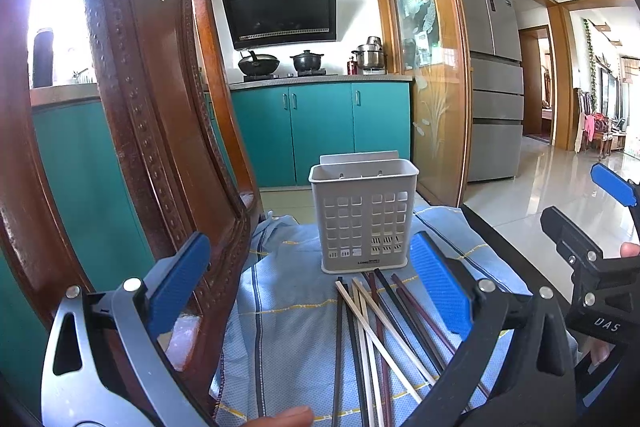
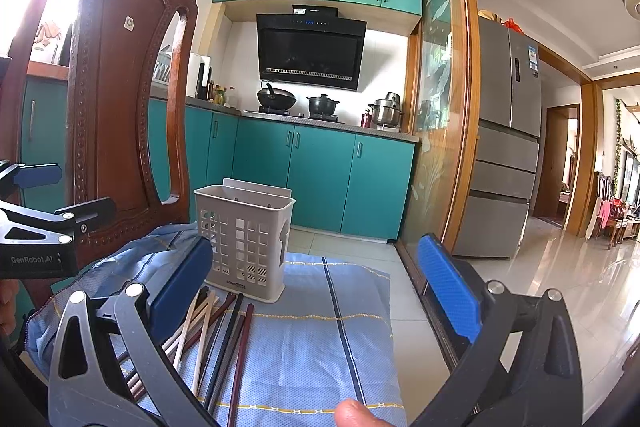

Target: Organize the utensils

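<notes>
Looking on, nothing seems sorted yet: chopsticks lie loose on the blue cloth just near the empty holder; left gripper and right gripper both gape, holding nothing.

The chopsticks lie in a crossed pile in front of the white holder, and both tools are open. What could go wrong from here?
1. The chopsticks overlap, so the left tool may pinch several or flick neighbours off the blue cloth.
2. The holder looks light and stands free on soft cloth; a push at its rim might tip it.
3. The right tool is close by, so the two could bump.
</notes>
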`<state>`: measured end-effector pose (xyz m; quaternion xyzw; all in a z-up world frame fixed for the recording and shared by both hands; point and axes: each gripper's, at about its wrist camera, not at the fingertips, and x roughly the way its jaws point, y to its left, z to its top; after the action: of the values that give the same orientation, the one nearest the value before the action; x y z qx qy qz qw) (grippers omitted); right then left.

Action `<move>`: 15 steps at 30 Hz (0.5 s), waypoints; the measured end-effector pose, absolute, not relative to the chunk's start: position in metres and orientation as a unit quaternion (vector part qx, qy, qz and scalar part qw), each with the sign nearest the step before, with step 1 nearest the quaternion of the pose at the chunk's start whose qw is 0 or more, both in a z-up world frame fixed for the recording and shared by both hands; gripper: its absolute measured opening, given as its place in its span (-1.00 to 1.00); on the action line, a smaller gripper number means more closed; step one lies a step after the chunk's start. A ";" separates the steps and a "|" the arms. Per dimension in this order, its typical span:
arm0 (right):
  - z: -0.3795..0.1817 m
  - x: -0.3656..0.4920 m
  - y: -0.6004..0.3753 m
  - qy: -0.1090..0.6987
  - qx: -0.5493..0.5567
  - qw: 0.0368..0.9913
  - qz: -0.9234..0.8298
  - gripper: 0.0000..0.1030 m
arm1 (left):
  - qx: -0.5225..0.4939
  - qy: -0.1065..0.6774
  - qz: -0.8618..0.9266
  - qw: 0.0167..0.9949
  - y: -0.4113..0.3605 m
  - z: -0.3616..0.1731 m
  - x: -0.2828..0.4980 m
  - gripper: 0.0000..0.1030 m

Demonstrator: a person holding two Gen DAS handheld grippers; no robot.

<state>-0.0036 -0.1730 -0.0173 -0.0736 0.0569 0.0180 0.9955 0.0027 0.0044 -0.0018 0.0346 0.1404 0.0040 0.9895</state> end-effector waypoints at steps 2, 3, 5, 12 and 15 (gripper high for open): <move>-0.017 -0.004 -0.173 0.057 -0.074 0.995 0.018 0.95 | 0.035 0.140 0.004 0.990 0.004 -0.002 0.002 0.93; -0.018 -0.004 -0.173 0.057 -0.074 0.995 0.018 0.95 | 0.035 0.139 0.005 0.990 0.004 -0.002 0.002 0.93; -0.017 -0.004 -0.172 0.056 -0.075 0.995 0.018 0.95 | 0.035 0.139 0.005 0.990 0.004 -0.002 0.002 0.93; -0.018 -0.004 -0.172 0.056 -0.075 0.995 0.018 0.95 | 0.036 0.139 0.005 0.990 0.004 -0.002 0.002 0.93; -0.018 -0.004 -0.172 0.055 -0.076 0.995 0.018 0.95 | 0.036 0.139 0.005 0.990 0.004 -0.002 0.002 0.93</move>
<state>-0.0044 -0.1722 -0.0182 -0.0761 0.0552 0.0177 0.9954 0.0021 0.0042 -0.0021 0.0355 0.1394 0.0052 0.9896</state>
